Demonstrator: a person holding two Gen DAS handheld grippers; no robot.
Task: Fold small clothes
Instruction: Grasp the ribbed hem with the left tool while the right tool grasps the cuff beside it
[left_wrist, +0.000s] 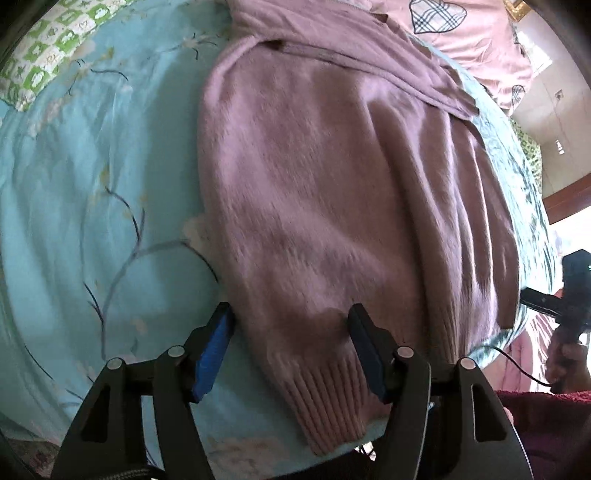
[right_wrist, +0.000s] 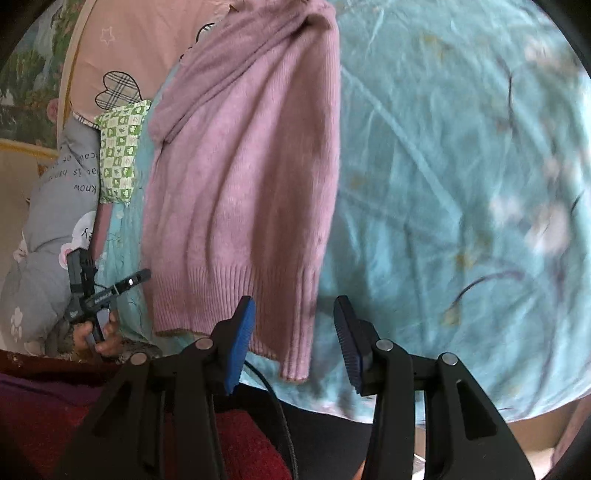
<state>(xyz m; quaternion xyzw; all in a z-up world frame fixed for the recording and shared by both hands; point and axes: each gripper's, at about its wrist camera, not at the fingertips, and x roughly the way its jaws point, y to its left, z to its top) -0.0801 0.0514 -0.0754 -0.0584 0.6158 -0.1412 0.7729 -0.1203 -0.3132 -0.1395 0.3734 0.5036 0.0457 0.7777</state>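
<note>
Lying flat on the blue bedsheet (left_wrist: 92, 206), the pink sweater (left_wrist: 332, 192)

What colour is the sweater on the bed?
Dusty pink-mauve sweater, plain knit; clearest in the right wrist view.

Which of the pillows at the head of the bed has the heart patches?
The pink pillow, with plaid heart patches. The green-and-white checkered pillow has small squares, and the grey one carries printed words.

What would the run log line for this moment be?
stage: sweater flat on bed sheet | left gripper: open over hem corner | right gripper: open, empty, at other hem corner
</note>
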